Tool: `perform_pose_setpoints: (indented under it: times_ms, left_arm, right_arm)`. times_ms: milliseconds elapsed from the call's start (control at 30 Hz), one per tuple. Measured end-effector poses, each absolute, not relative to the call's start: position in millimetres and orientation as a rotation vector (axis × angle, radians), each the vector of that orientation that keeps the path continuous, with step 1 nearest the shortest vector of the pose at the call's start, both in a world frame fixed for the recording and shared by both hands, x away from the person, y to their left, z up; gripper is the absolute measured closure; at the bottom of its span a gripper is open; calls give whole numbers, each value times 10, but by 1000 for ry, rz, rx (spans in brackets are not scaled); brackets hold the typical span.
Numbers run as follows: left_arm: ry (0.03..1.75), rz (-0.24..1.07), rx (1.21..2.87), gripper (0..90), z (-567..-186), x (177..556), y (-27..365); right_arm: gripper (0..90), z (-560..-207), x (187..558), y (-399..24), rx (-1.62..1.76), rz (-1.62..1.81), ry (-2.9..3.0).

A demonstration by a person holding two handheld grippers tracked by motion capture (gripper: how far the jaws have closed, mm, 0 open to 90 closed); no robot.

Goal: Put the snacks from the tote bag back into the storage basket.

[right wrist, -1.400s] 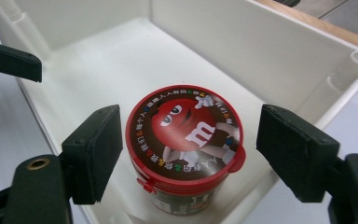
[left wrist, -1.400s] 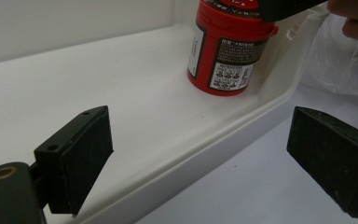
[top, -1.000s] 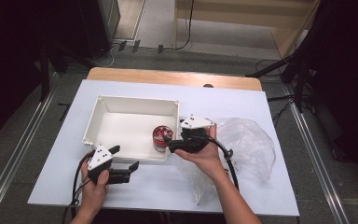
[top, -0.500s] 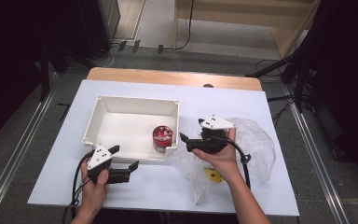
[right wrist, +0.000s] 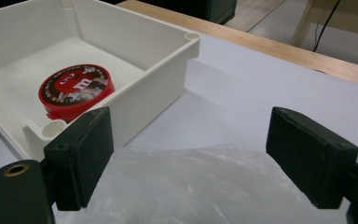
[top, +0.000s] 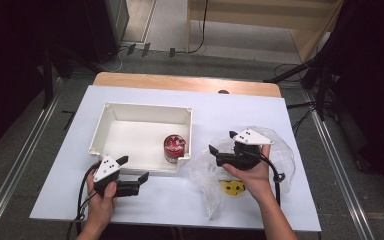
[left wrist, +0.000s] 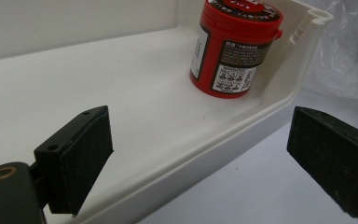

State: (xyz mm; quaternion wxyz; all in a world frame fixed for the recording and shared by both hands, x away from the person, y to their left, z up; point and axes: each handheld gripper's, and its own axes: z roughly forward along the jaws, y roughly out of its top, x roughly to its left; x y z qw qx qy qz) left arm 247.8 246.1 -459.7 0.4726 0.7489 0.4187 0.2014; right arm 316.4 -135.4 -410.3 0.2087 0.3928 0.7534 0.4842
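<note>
A: Where's the right gripper [top: 219,154]?

B: Right of centre in the high view, over the clear plastic bag [top: 280,155]. Its jaws stand wide apart with nothing between them, pointing toward the left of the frame.

A: And in its own view?

B: The two black pads sit at the lower left and lower right, with the bag's crinkled film [right wrist: 200,186] spread along the bottom between them. Beyond, in the upper left, is the white tray [right wrist: 163,56].

A: The left gripper [top: 132,175]?

B: Lower left of the high view, held just in front of the tray's near wall [top: 140,170]. Also wide open, gripping nothing. In the left gripper view the tray's rim [left wrist: 242,135] runs diagonally between the pads.

A: Where's the red candy tub [top: 174,148]?

B: Upright inside the tray, in its near right corner, close to both walls there. From the left gripper view it stands at top centre [left wrist: 235,46]; from the right gripper view its printed lid [right wrist: 77,86] faces up.

A: Anything else around?

B: A small yellow item [top: 233,187] lies on the white surface [top: 170,205] under the bag's edge, just beside the right hand [top: 250,175]; too small to identify.
</note>
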Motion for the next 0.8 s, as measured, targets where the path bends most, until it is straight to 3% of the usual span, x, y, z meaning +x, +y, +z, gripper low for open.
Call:
perform_pose_setpoints:
  times_ms: [800]
  left_arm:
    - [1023,500,1835,70,-4606,2479,2453]
  right_arm:
    - [145,-4255,2987,-1841,1203,1334,2023]
